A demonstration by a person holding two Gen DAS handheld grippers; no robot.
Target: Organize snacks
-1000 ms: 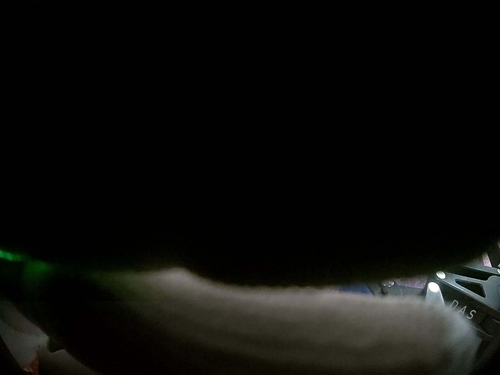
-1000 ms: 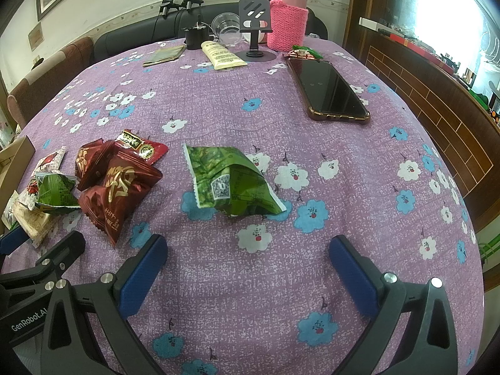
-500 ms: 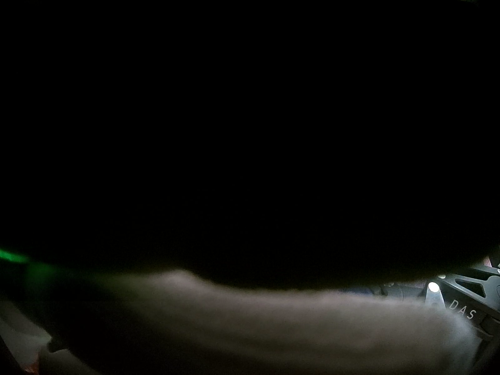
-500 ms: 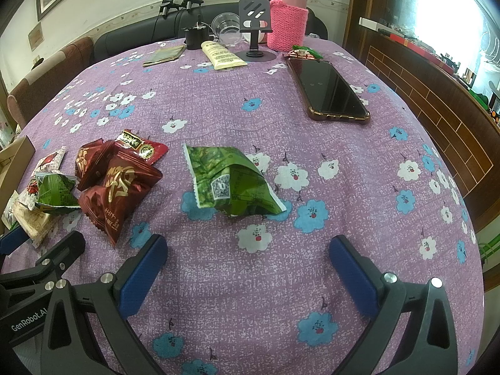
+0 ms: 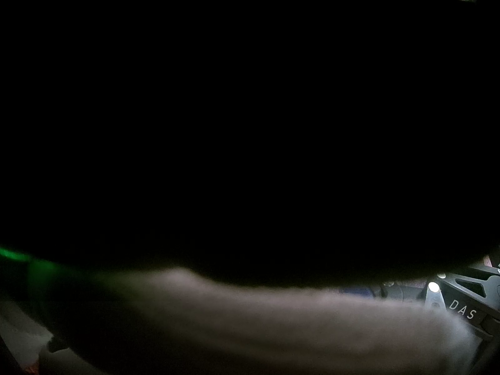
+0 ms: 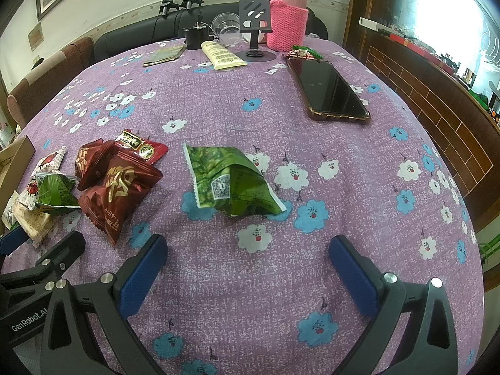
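Right wrist view, left to right: red snack pile [image 6: 115, 181], green packet [image 6: 231, 181] alone mid-table, phone [image 6: 328, 90]. Nothing's budged in last second. Right gripper [image 6: 247, 268] spread wide just short of packet, grab pending. Left gripper: view blacked out, can't tell.

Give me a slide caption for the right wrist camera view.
Open right gripper poised before a green snack packet on a floral purple tablecloth, red packets piled left, phone behind.
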